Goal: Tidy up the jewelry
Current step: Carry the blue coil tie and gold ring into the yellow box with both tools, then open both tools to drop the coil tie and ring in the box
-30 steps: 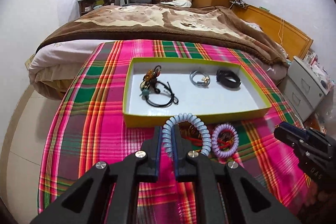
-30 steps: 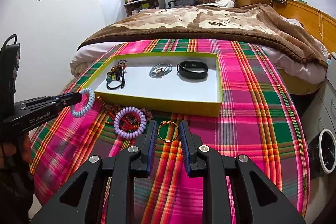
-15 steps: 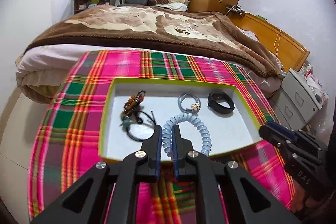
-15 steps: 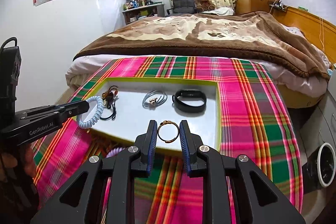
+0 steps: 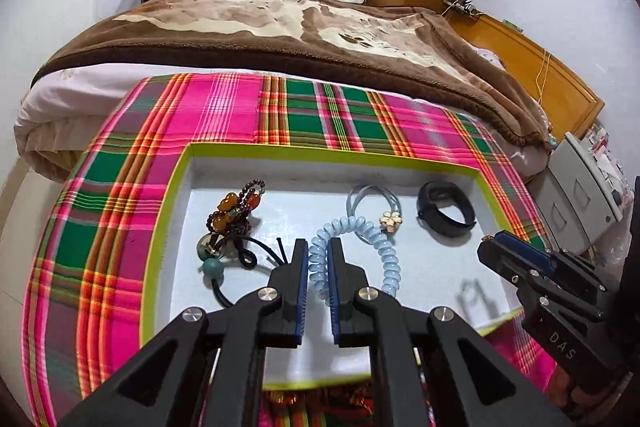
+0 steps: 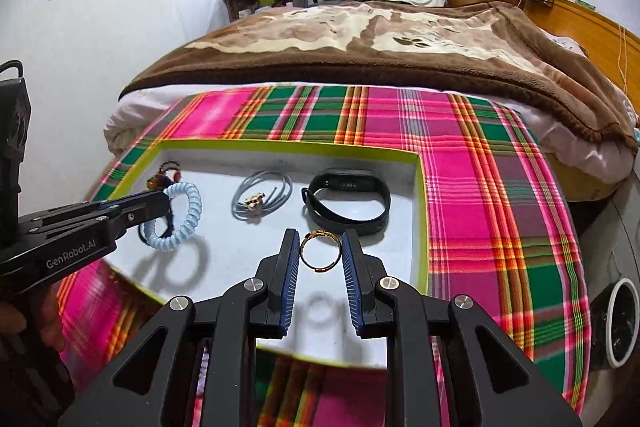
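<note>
Three pieces already sit in the shallow green-rimmed white tray [image 5: 168, 195], with left jaws pinching a pale blue spiral coil bracelet [image 5: 384, 247] and right jaws pinching a thin gold ring [image 6: 320, 251] over it, neither dropped yet.

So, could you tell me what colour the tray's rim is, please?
The tray's rim is lime green, clearest in the right wrist view.
</note>
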Tool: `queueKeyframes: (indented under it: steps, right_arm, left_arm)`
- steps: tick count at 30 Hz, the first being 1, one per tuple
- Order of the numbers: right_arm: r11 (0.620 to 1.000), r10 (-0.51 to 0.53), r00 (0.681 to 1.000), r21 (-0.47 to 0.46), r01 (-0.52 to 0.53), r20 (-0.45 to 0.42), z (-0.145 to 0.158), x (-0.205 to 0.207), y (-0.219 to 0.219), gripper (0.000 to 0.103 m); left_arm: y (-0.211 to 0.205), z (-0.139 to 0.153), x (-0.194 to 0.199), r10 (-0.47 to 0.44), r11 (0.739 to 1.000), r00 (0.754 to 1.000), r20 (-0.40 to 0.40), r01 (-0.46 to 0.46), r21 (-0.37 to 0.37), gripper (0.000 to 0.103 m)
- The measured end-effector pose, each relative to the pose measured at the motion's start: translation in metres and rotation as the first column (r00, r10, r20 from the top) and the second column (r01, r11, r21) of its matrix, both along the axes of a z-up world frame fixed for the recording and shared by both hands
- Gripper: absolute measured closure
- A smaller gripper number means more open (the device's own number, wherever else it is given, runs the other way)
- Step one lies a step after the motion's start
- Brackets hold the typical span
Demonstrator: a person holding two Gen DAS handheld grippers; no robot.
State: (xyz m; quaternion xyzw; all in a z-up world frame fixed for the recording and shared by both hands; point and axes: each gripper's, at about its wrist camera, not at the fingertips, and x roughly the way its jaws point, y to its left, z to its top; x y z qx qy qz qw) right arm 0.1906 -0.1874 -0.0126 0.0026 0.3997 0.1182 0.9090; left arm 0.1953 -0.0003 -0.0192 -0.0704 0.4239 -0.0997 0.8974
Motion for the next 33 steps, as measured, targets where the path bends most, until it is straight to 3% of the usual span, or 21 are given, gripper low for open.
queueKeyframes:
  steps: [12, 30, 32, 33]
  right_arm:
    - [0.999, 0.0, 0.999, -0.04, -0.002, -0.036, -0.015, 0.012, 0.001, 0.08]
    - [0.996, -0.003, 0.998, -0.091, -0.003, -0.06, -0.025, 0.018, 0.006, 0.08]
    - [0.997, -0.004, 0.998, -0.081, -0.001, -0.061, -0.025, 0.017, 0.005, 0.08]
    - [0.997, -0.006, 0.998, -0.076, 0.001, -0.063, -0.025, 0.017, 0.004, 0.08]
  left_arm:
    - [-0.008, -0.019, 0.009, -0.002, 0.998, 0.999, -0.037, 0.004, 0.06, 0.093]
    - [-0.008, -0.019, 0.012, 0.0, 0.998, 0.999, -0.045, 0.003, 0.055, 0.092]
    - [-0.008, -0.016, 0.011, -0.002, 0.999, 0.999, -0.039, 0.004, 0.054, 0.087]
    - [-0.008, -0.015, 0.01, -0.001, 0.999, 0.999, -0.034, 0.003, 0.05, 0.078]
